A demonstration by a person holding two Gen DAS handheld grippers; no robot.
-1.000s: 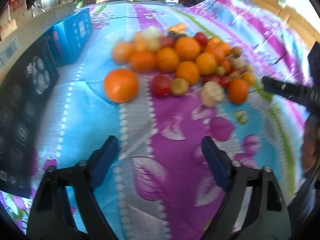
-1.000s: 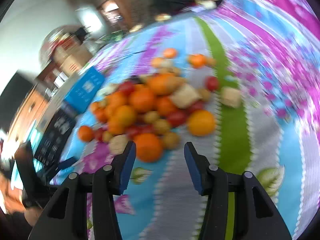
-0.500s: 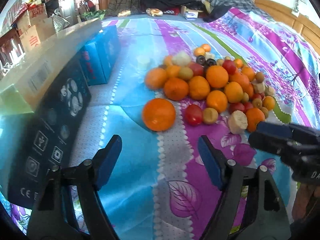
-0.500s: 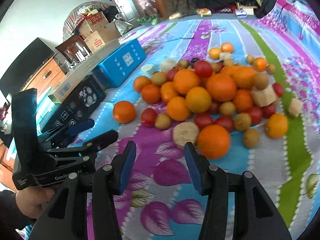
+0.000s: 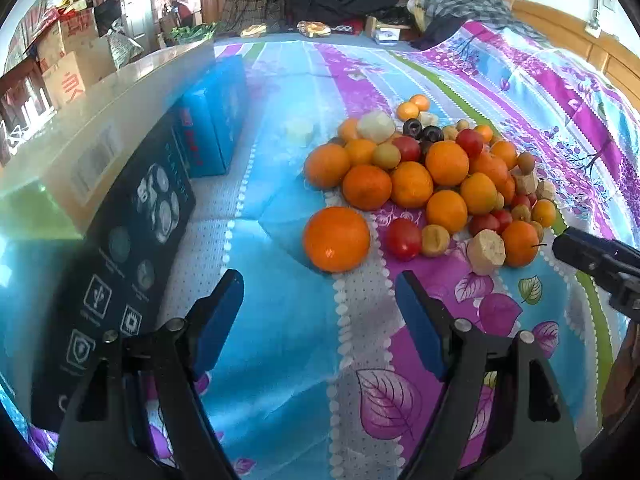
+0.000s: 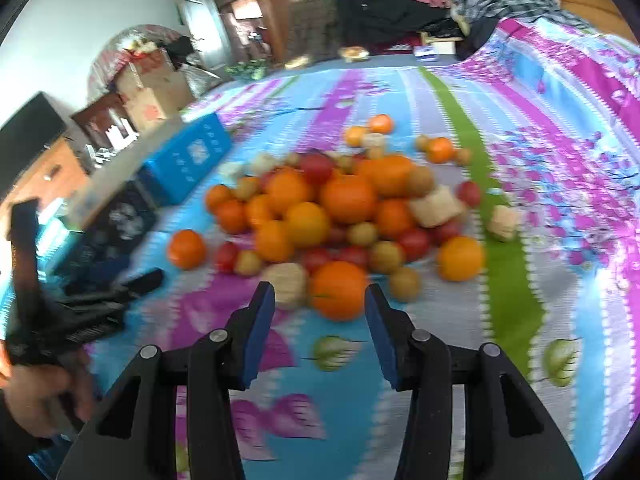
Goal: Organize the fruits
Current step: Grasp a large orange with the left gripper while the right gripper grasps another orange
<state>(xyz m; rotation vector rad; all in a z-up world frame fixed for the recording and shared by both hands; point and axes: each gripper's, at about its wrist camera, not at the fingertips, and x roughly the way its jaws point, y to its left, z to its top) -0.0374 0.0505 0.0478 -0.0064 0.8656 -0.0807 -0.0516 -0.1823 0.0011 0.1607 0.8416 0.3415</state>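
A fruit pile [image 5: 432,184] fills the frame's centre on a floral bed [image 5: 280,340]. The left tool [image 5: 320,308] gapes wide, empty. The right tool [image 6: 320,308] is closing, empty, just short of an orange [image 6: 338,290].

fruit pile [image 5: 432,184], boxes [image 5: 212,128] on perhaps-bed sheet [image 5: 280,344]

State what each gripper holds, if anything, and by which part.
Nothing is held. The left gripper is open over bare cloth. The right gripper is closing, with its fingers short of the nearest orange, not touching it.
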